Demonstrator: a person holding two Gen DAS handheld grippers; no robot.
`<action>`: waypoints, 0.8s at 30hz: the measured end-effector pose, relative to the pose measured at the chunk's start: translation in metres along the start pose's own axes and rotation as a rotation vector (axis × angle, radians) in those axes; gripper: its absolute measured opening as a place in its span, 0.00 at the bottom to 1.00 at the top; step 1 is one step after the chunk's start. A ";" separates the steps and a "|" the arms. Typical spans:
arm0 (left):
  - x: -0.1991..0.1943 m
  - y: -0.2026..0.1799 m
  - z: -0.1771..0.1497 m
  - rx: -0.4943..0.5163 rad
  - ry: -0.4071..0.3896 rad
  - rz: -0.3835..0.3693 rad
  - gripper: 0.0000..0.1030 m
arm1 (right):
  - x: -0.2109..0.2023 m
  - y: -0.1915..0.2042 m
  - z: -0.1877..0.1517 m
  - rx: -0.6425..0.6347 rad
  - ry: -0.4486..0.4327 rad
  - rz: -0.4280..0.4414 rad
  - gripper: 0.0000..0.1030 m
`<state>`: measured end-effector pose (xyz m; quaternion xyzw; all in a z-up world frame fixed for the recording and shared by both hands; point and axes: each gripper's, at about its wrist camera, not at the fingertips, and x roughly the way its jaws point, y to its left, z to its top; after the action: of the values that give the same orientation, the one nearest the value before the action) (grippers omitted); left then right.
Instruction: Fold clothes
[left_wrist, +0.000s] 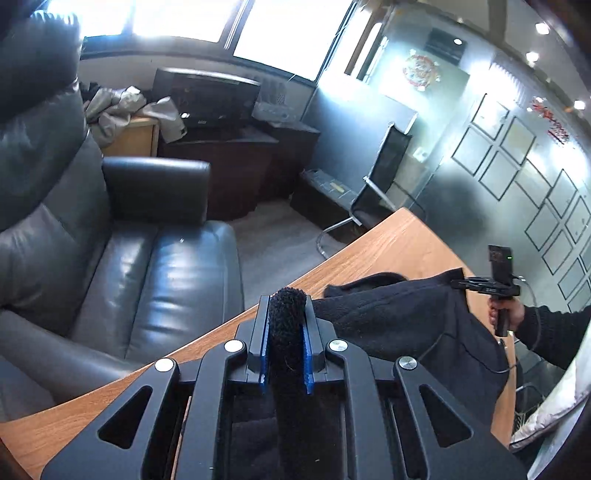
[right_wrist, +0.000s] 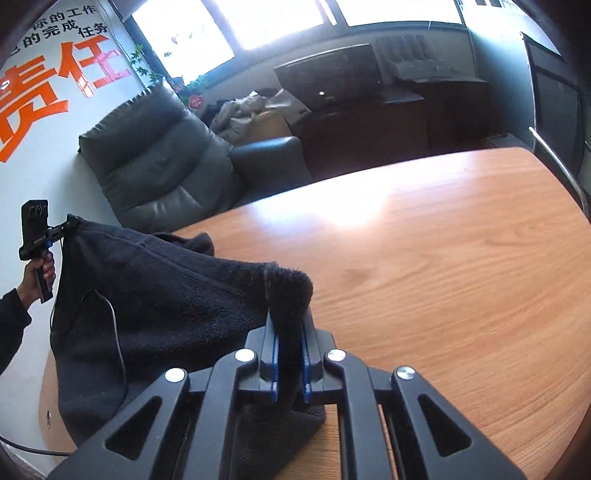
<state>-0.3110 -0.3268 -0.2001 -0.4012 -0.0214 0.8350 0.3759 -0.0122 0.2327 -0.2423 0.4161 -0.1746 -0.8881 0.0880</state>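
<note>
Black fleece garment (right_wrist: 166, 288), two grippers clamping it, left gripper (left_wrist: 287, 325), right gripper (right_wrist: 290, 332)

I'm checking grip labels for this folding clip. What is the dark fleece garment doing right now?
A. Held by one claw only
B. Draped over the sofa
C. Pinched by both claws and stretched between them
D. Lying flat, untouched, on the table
C: the left claw and right claw each pinch a fold of the dark fleece garment, which spans between them above the wooden table.
</note>
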 end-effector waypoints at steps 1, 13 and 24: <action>0.017 0.008 -0.003 -0.017 0.035 0.029 0.13 | 0.001 -0.001 -0.002 0.002 0.010 -0.018 0.09; 0.095 0.032 -0.048 -0.044 0.135 0.369 0.83 | -0.010 0.046 -0.014 -0.195 0.003 -0.358 0.74; 0.013 -0.008 -0.135 -0.164 0.079 0.563 0.84 | 0.022 0.149 -0.084 -0.470 0.151 -0.091 0.74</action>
<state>-0.2185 -0.3490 -0.2977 -0.4524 0.0381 0.8858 0.0966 0.0401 0.0685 -0.2504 0.4567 0.0625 -0.8738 0.1548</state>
